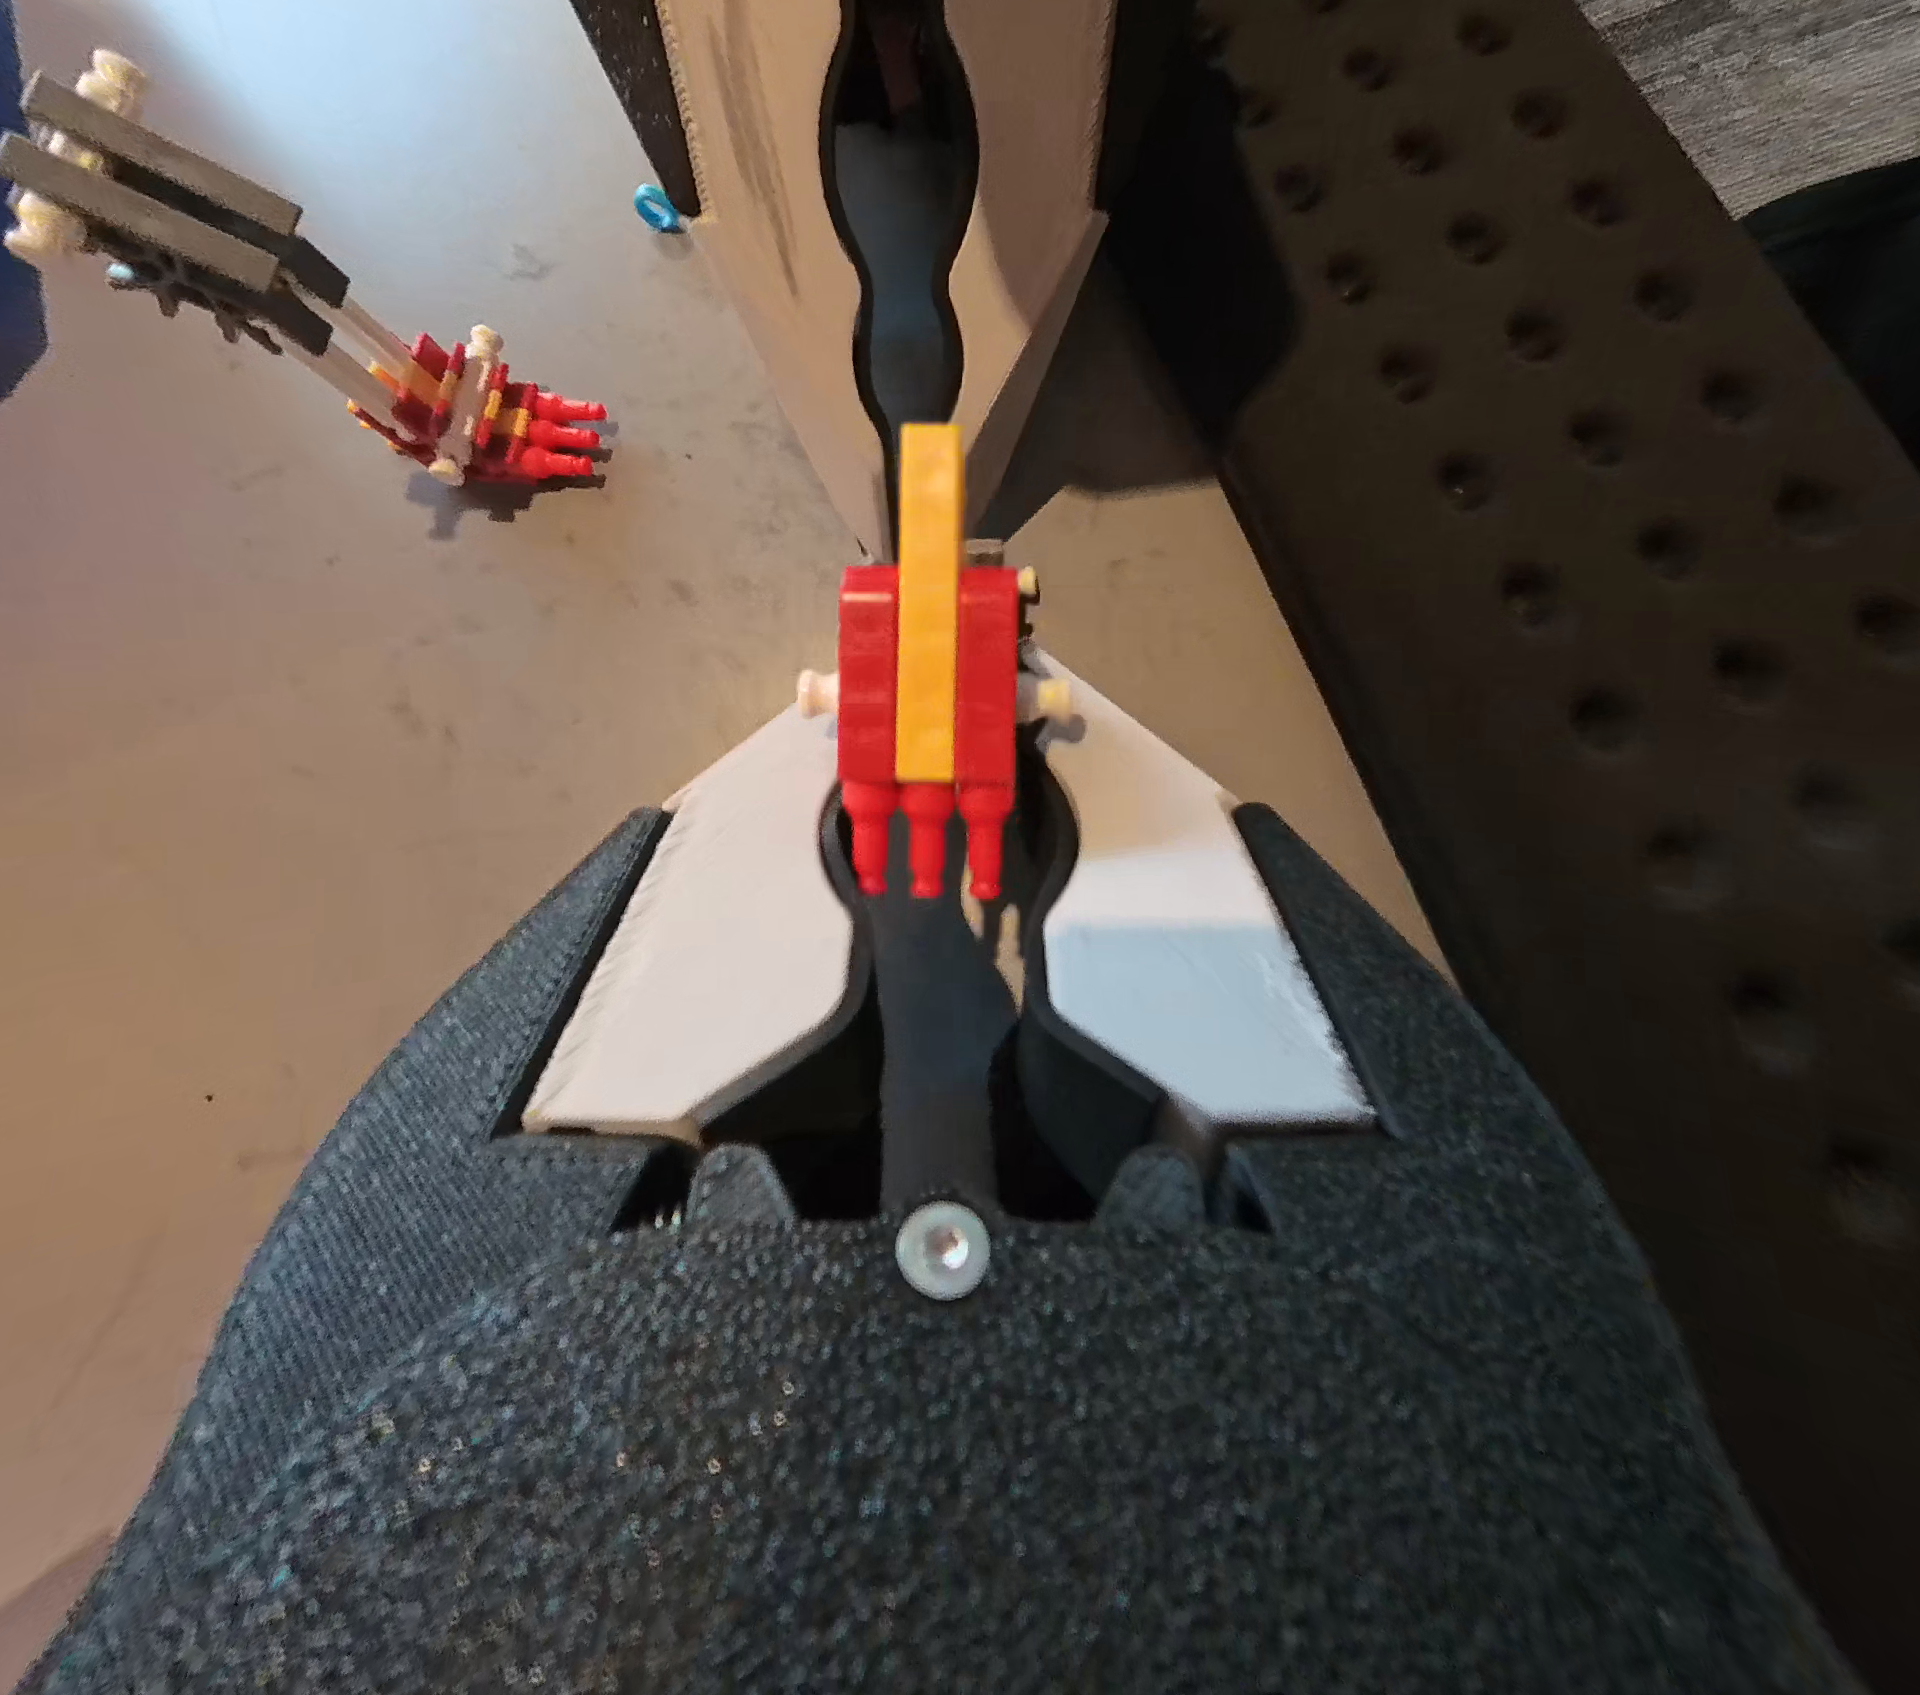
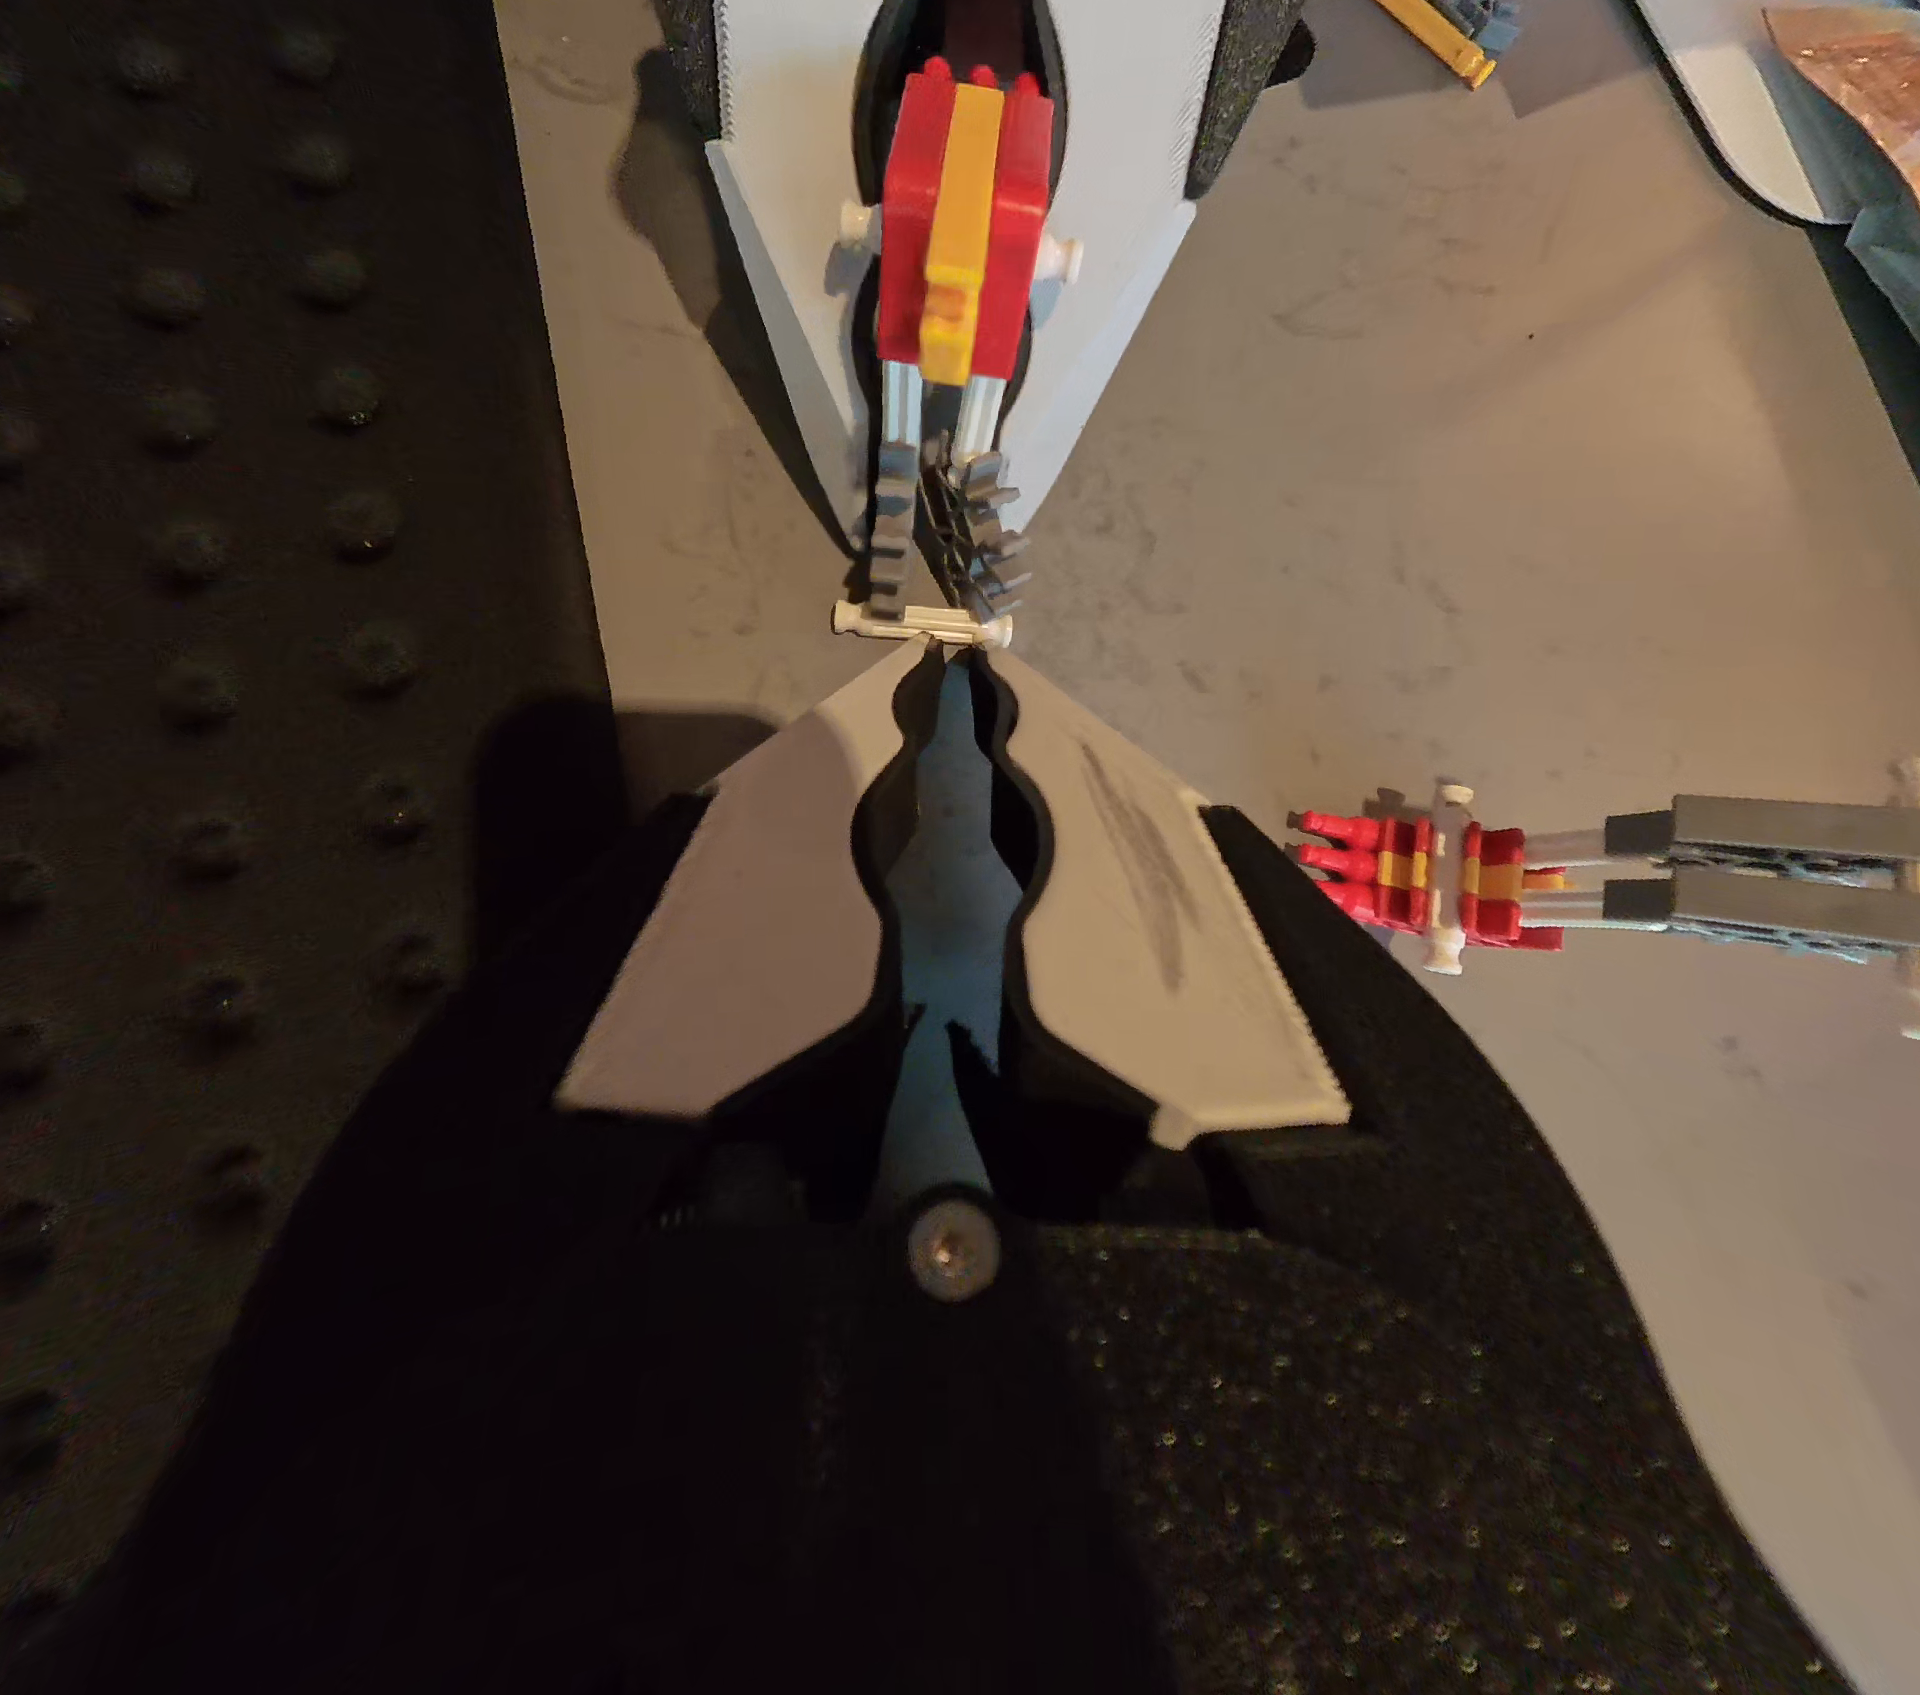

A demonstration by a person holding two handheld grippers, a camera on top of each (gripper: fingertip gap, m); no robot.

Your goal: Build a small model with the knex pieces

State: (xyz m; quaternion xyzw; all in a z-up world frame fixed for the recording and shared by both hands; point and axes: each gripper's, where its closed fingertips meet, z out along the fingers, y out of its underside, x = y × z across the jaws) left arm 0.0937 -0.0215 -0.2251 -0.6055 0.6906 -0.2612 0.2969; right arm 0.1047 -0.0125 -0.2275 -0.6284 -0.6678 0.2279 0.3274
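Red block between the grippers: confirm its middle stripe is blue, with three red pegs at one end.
Not blue: the left wrist view shows a yellow stripe down the red block, three red pegs at one end.

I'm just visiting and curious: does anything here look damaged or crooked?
Yes. One finger of the right tool bears dark scuff streaks, and the two grey gears it faces splay apart instead of sitting parallel.

The left gripper (image 1: 928, 741) and right gripper (image 2: 951, 653) meet tip to tip over the red and yellow brick assembly (image 1: 928, 679), each with jaws closed on opposite ends.
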